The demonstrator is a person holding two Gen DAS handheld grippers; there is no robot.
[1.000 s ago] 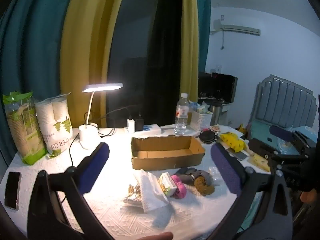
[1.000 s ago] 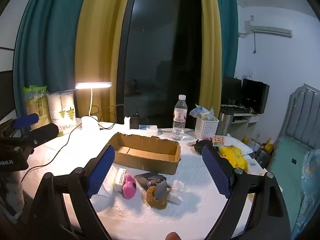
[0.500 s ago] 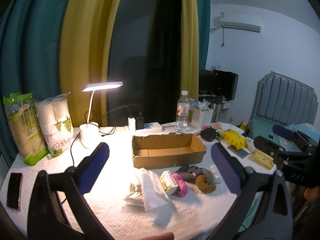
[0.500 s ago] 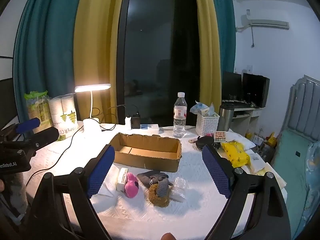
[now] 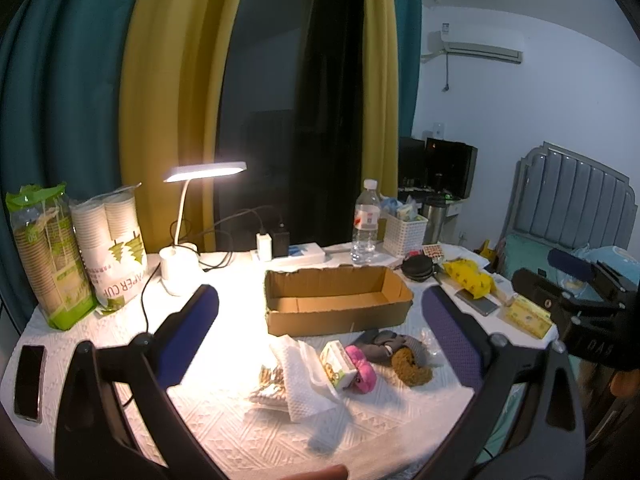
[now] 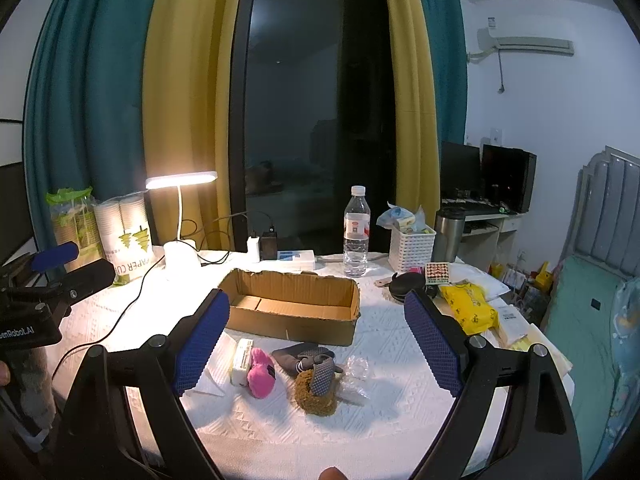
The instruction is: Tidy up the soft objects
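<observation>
An open, empty cardboard box (image 5: pixel 336 304) (image 6: pixel 296 308) sits mid-table. In front of it lie a pink plush toy (image 5: pixel 362 368) (image 6: pixel 260 372), a brown fuzzy toy (image 5: pixel 410 368) (image 6: pixel 314 392), a dark grey soft item (image 5: pixel 380 344) (image 6: pixel 304 354), a small white packet (image 5: pixel 338 364) (image 6: pixel 242 362) and a white tissue (image 5: pixel 298 376). My left gripper (image 5: pixel 320 328) is open and empty, held back above the near table edge. My right gripper (image 6: pixel 316 336) is open and empty, also held back from the pile.
A lit desk lamp (image 5: pixel 180 264) with cables, paper cup packs (image 5: pixel 112 248), a water bottle (image 5: pixel 366 224), a white basket (image 5: pixel 404 232), a yellow bag (image 5: pixel 468 276) and a phone (image 5: pixel 28 380) stand around the white-covered table (image 5: pixel 240 432). A bed (image 6: pixel 592 320) is at right.
Both grippers have risen and pulled back slightly, so the table and objects sit a little lower and farther in view. Nothing on the table has moved.
</observation>
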